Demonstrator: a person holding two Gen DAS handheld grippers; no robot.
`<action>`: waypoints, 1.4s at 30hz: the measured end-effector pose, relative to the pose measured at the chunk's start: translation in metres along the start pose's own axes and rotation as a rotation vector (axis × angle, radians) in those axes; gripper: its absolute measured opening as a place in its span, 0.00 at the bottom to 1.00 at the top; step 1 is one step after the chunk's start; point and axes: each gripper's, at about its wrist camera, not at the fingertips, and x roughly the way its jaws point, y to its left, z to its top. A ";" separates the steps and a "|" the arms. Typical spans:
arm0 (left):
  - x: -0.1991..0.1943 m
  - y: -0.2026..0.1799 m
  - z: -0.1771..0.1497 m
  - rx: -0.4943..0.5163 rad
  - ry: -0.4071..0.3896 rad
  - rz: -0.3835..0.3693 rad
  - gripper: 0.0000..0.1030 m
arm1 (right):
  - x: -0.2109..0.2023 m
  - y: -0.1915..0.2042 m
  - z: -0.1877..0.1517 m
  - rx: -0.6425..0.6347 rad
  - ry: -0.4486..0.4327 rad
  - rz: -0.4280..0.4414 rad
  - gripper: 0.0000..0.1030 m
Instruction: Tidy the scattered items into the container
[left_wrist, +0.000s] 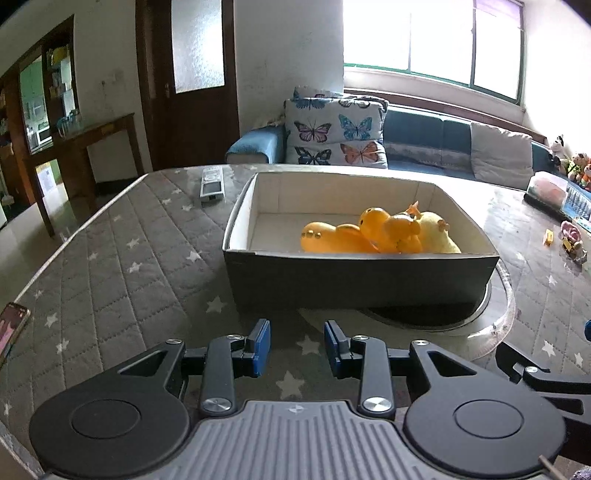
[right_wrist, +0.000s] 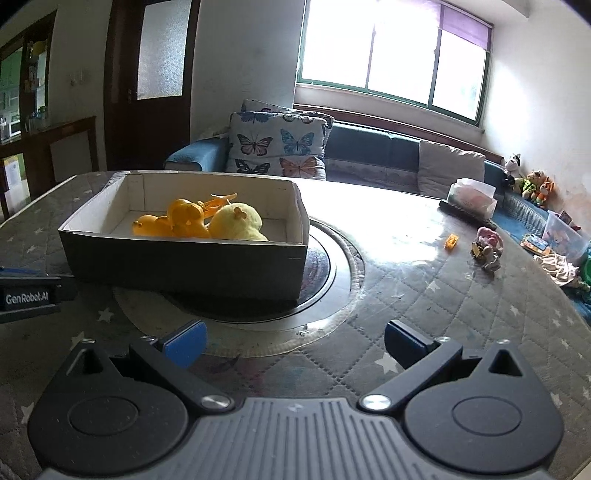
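We see the container, a dark box (left_wrist: 360, 280) with a pale lining, in the middle of the left wrist frame, sitting on a desk (left_wrist: 122, 266) under a grey quilted cover with white stars. Part of the box overhangs a round glass turntable (right_wrist: 332, 295) set into the desk. Inside it, toward the right half, orange rubber toys (left_wrist: 354, 232) are piled against a pale yellow plush (left_wrist: 439, 232); in the right wrist view the same pile sits at the box's centre.

Our left gripper (left_wrist: 297, 349) hovers low in the frame, just in front of the box, its blue-padded fingers (left_wrist: 260, 347) a modest gap apart and holding nothing. Our right gripper (right_wrist: 293, 345) sits at the bottom of its own frame with its fingers (right_wrist: 186, 343) spread wide, also empty.

At the right of the right wrist frame, well apart from the box, a small orange block (right_wrist: 451, 242) and a pink-and-yellow trinket cluster (right_wrist: 487, 249) lie on the desk. A remote control (left_wrist: 212, 184) rests just beyond the box's left corner in the left wrist view, and a phone (left_wrist: 13, 328) lies at the left edge.
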 end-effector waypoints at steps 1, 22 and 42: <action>0.001 0.000 0.000 -0.001 0.004 -0.002 0.34 | 0.000 0.000 0.000 0.004 0.000 0.005 1.00; 0.002 -0.001 0.000 -0.004 0.007 -0.033 0.33 | 0.000 0.001 -0.001 0.018 -0.013 0.068 1.00; 0.002 0.001 0.002 -0.005 -0.013 -0.033 0.33 | -0.002 0.005 -0.002 0.025 -0.033 0.116 1.00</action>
